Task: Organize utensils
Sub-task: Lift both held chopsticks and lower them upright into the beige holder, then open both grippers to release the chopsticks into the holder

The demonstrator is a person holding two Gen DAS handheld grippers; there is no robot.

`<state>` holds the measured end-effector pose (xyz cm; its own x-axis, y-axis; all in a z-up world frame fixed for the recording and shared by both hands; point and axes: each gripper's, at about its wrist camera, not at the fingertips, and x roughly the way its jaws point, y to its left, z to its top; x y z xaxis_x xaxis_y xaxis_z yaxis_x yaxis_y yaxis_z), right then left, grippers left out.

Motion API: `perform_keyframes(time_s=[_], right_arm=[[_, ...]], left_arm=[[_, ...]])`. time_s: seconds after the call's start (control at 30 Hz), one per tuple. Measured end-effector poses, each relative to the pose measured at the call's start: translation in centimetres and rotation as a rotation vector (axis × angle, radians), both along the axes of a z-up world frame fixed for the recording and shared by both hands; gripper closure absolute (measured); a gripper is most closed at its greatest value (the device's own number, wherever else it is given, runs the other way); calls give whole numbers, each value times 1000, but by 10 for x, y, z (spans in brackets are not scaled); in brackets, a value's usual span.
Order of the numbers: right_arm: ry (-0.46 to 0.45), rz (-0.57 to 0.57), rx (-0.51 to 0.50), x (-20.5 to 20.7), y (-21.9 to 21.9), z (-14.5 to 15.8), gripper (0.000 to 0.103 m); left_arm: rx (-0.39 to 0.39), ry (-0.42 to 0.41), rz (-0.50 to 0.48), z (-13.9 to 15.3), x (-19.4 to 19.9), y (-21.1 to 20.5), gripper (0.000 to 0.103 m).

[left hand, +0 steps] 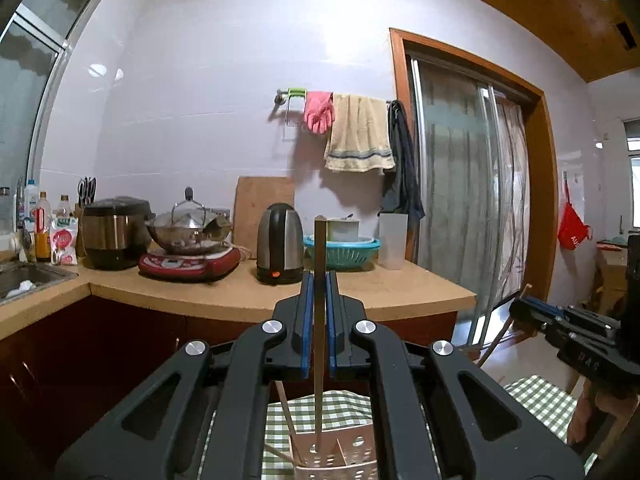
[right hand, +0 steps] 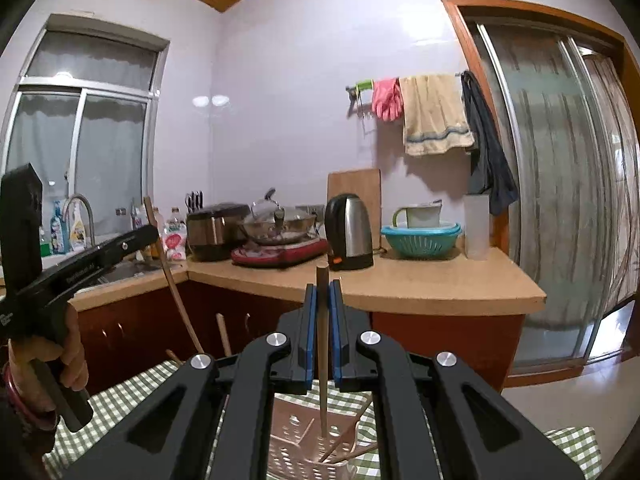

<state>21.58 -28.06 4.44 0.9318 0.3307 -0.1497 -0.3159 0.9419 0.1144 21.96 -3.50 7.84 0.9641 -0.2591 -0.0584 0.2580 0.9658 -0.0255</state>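
Observation:
My left gripper (left hand: 319,280) is shut on a wooden chopstick (left hand: 319,320) held upright, its lower tip inside a perforated beige utensil holder (left hand: 340,460) on a green checked cloth (left hand: 348,408). Another chopstick (left hand: 288,420) leans in the holder. My right gripper (right hand: 322,290) is shut on a second wooden chopstick (right hand: 322,344), its lower end down in the pinkish perforated holder (right hand: 296,440), where more chopsticks (right hand: 344,444) lie. The left gripper and its chopstick (right hand: 176,288) show at the left of the right wrist view; the right gripper (left hand: 520,308) shows at the right of the left wrist view.
Behind is a kitchen counter (left hand: 360,292) with a kettle (left hand: 280,244), a pot on a red induction cooker (left hand: 188,264), a rice cooker (left hand: 112,236), a teal colander (left hand: 342,250) and a sink (left hand: 24,280). A sliding glass door (left hand: 460,200) is at the right.

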Motion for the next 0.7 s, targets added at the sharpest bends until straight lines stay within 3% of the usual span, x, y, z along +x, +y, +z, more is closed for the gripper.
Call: perform_keyframes(time_s=[0.23,0.47,0.53,0.6,0.67,0.7], right_arm=[[119,7,-6,25,9,-45,96],[174,21,-33,33,19,-64,95],[168,19,-30,31,19,-61,82],[145,12,-29,25,19,-56,60],[127,8,-34,21,19,-51,56],[114,7,-41,15,19,-47,54]], left_arm=[[44,88,-2,-47,26,-13,97],[96,187,-20,-84,43,-19,96],[97,200,-20,-89,44,-18,93],[101,208,-20,-91,42,-17,76],[93,205,-22,-90,40,-14,61],[87,204,-26,-89,38,-13,59]])
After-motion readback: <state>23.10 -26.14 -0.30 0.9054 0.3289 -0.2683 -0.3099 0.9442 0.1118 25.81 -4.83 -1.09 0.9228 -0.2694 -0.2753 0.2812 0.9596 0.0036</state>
